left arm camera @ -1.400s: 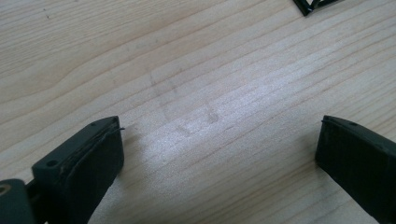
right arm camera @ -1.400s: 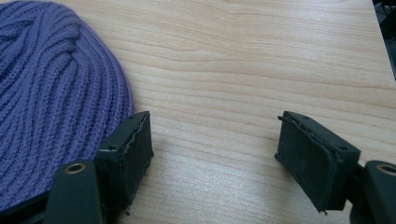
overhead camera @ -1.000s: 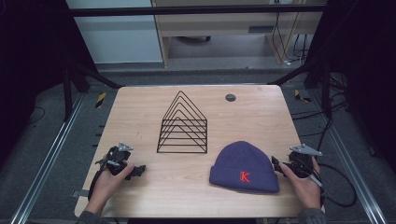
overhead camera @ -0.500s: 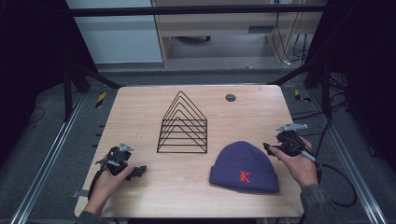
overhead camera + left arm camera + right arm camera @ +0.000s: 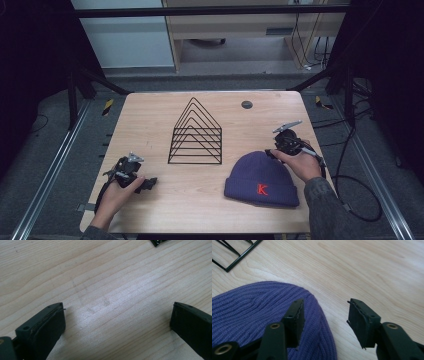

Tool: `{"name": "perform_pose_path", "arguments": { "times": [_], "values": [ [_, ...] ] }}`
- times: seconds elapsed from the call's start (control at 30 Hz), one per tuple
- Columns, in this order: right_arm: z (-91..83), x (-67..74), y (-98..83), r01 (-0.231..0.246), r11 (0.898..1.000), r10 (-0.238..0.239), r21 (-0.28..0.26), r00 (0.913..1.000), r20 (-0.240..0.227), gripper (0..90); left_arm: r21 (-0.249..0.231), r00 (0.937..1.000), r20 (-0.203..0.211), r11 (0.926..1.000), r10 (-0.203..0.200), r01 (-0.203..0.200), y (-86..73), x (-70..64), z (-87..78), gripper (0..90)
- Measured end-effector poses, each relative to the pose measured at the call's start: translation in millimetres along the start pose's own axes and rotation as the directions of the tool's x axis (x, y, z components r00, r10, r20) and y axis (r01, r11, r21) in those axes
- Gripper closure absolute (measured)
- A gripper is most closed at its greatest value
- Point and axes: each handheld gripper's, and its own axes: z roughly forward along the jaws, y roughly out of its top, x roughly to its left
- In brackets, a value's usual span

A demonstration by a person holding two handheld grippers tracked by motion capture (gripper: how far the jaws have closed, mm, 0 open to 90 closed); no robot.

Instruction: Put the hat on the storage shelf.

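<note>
Over the desk's (image 5: 150,115) right side, the right hand-held gripper (image 5: 325,315) straddled the purple beanie's (image 5: 260,177) crown edge, jaws wide; best pinch deep knit. Left hand-held gripper (image 5: 117,320) rested wide, empty.

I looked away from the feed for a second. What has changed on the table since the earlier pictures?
The right gripper has moved from the table's near right edge forward to the crown of the purple beanie; its jaws are open, straddling the knit edge, gripping nothing. The left gripper, open over bare wood, the beanie, the black wire rack and the small dark disc stayed put.
</note>
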Motion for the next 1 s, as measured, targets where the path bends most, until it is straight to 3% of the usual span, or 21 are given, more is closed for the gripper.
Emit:
{"name": "perform_pose_path", "arguments": {
  "times": [0.1, 0.2, 0.5, 0.73, 1.0],
  "values": [
    [9.8, 3.8, 0.6, -0.011, 1.000, 0.011, 0.012, 0.9996, -0.026, 50.3, -0.001, 1.0000, 0.000, 1.0000, 0.004, -0.004, 0.1, -0.1, 0.0, 0.0],
    [17.4, 8.0, 0.0, 0.000, 1.000, 0.000, 0.026, 0.9997, -0.025, 51.0, 0.000, 1.0000, 0.002, 1.0000, 0.004, -0.004, -0.2, -0.5, -0.2, 0.0],
    [34.3, 9.1, -4.5, -0.039, 0.997, 0.041, 0.064, 0.9985, -0.036, 48.3, 0.007, 0.9999, 0.005, 0.9999, 0.010, -0.010, 0.4, -0.8, -0.3, 0.0],
    [36.8, 9.1, -5.2, -0.047, 0.996, 0.050, 0.081, 0.9979, -0.041, 50.0, 0.003, 0.9999, 0.002, 0.9999, 0.014, -0.014, 0.7, -1.2, 0.2, 0.0],
    [36.7, 9.9, -5.9, -0.036, 0.993, 0.041, 0.109, 0.9980, -0.049, 59.8, -0.003, 0.9998, 0.003, 0.9998, 0.017, -0.017, 0.4, -2.9, 0.4, 0.0]
  ]
}}
